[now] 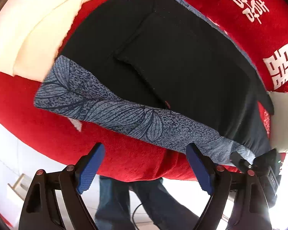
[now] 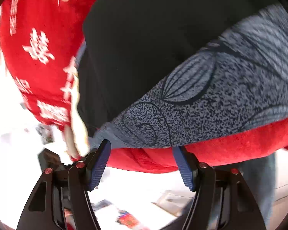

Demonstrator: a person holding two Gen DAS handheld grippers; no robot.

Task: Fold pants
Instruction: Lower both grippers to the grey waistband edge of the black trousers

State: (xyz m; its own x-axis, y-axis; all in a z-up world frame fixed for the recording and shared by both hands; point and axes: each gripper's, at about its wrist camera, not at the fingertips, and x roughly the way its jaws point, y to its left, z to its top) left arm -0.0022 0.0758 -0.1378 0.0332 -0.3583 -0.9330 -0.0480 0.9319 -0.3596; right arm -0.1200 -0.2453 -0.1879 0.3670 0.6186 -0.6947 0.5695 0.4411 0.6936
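Two grippers hang over the near edge of the bed, and both are spread, nothing pinched yet. Start with the left gripper [image 1: 146, 164]: its blue pads [image 1: 90, 168] stand wide apart, and between them there is only the red blanket [image 1: 48, 126] and, below, the floor. Its right pad sits just beside the patterned band of the pants [image 1: 172, 61], at the band's lower rim, though contact can't be confirmed.

Over to the right gripper [image 2: 142, 163]: jaws less wide but clearly released, the pad tips right at the hem of that grey-blue leaf-print waistband [image 2: 211, 105]. The cloth edge lies just ahead of the tips, not between the pads. The view is smeared, so touching or not is anyone's guess.

Now the layout that matters. The pants lie flat on the red blanket, black body stretching away from both grippers, printed waistband running crosswise along the near edge. So the waistband is the nearest part to both hands, the left one near the middle of the band, the right one at an end of it; the other gripper [image 1: 259, 164] shows at that corner in the left view.

My read: both are lining up for a waistband pinch, and the jaws need to slip over the band edge without catching the blanket underneath.
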